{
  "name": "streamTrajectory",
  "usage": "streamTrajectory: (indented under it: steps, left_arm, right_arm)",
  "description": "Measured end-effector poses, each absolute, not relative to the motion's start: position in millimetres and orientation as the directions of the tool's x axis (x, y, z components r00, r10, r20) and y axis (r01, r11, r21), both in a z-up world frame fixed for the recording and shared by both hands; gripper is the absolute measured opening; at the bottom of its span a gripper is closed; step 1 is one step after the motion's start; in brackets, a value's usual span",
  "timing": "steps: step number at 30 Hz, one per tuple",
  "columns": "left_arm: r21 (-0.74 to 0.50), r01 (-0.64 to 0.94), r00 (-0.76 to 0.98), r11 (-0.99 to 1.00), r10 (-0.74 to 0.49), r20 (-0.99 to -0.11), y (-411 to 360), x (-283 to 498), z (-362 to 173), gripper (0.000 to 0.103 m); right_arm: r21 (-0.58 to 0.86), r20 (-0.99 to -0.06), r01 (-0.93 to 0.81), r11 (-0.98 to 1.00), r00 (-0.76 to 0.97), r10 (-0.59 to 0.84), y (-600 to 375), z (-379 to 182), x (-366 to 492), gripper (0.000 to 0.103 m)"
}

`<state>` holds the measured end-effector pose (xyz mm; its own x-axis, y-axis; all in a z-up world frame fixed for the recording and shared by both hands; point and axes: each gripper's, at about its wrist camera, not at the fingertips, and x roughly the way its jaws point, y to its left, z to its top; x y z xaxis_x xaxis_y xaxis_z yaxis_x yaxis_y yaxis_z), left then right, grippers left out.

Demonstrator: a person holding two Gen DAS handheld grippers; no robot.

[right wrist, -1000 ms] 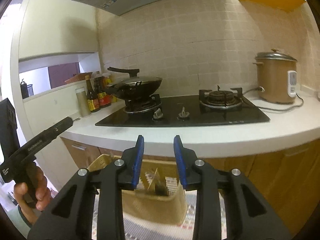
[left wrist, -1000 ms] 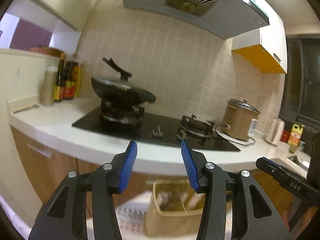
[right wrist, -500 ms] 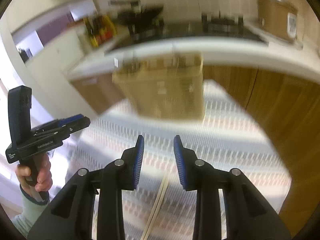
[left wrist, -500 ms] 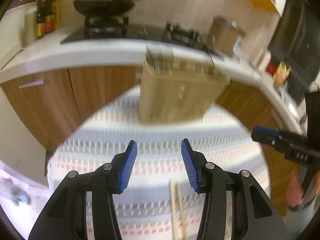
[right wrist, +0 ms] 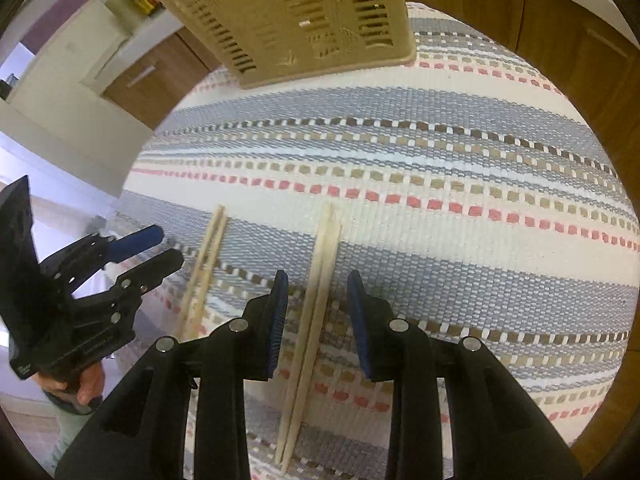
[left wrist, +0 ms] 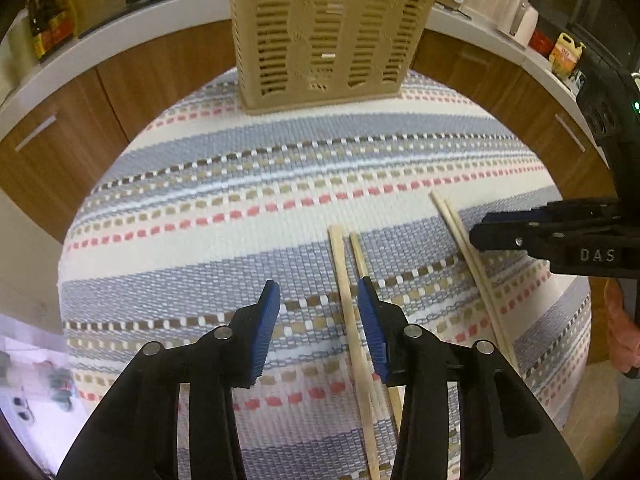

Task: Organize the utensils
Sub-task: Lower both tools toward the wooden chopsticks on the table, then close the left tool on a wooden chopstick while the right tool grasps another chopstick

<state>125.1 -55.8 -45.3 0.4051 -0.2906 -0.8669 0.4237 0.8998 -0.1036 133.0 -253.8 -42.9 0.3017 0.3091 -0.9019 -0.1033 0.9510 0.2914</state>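
over the striped cloth (left wrist: 240,160), both grippers have dropped from stove height: left gripper (left wrist: 318,300) closing beside one chopstick pair (left wrist: 344,280), right gripper (right wrist: 317,292) narrow, empty, straddling the other pair (right wrist: 320,272); pickup next.

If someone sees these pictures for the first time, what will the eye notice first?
Two pairs of chopsticks lie on the striped cloth: the left pair near the left gripper, whose fingers are closing, and the right pair between the open fingers of the right gripper. At the cloth's far edge stands a beige slotted basket.
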Motion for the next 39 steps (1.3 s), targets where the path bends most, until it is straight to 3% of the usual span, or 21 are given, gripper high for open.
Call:
streamTrajectory:
  steps: [3,11,22,27,28,32,39]
  left_arm:
    - [-0.111,0.418,0.4,0.901,-0.292,-0.869,-57.2,125.2,-50.6,0.039]
    - [-0.117,0.406,0.394,0.906,-0.289,-0.873,-57.3,128.7,-54.4,0.039]
    - [-0.056,0.413,0.405,0.909,-0.238,-0.883,-70.8,133.8,-58.2,0.039]
    - [0.016,0.432,0.402,0.902,-0.177,-0.898,-89.4,140.3,-59.1,0.039]
    - [0.029,0.438,0.404,0.898,-0.168,-0.899,-92.9,141.3,-59.0,0.038]
    - [0.047,0.445,0.399,0.894,-0.151,-0.905,-98.4,145.6,-57.1,0.005]
    - [-0.089,0.327,0.412,0.941,-0.227,-0.882,-73.8,160.9,-50.4,0.004]
  right_arm:
    - [0.286,-0.903,-0.095,0.954,0.307,0.301,-252.4,-46.2,134.3,0.018]
    - [0.249,-0.912,-0.097,0.964,0.31,0.267,-250.6,-52.4,136.8,0.018]
    - [-0.019,-0.94,-0.187,0.982,0.337,0.046,-209.3,-53.8,129.6,0.013]
    - [-0.022,-0.94,-0.221,0.975,0.336,0.055,-211.7,-53.0,128.6,0.004]
    - [-0.015,-0.939,-0.215,0.976,0.338,0.06,-218.4,-51.5,127.7,0.004]
    - [0.047,-0.935,-0.153,0.987,0.342,0.098,-257.6,-43.9,132.4,0.004]
    - [0.041,-0.942,-0.165,0.985,0.321,0.093,-275.9,-47.2,133.4,0.005]
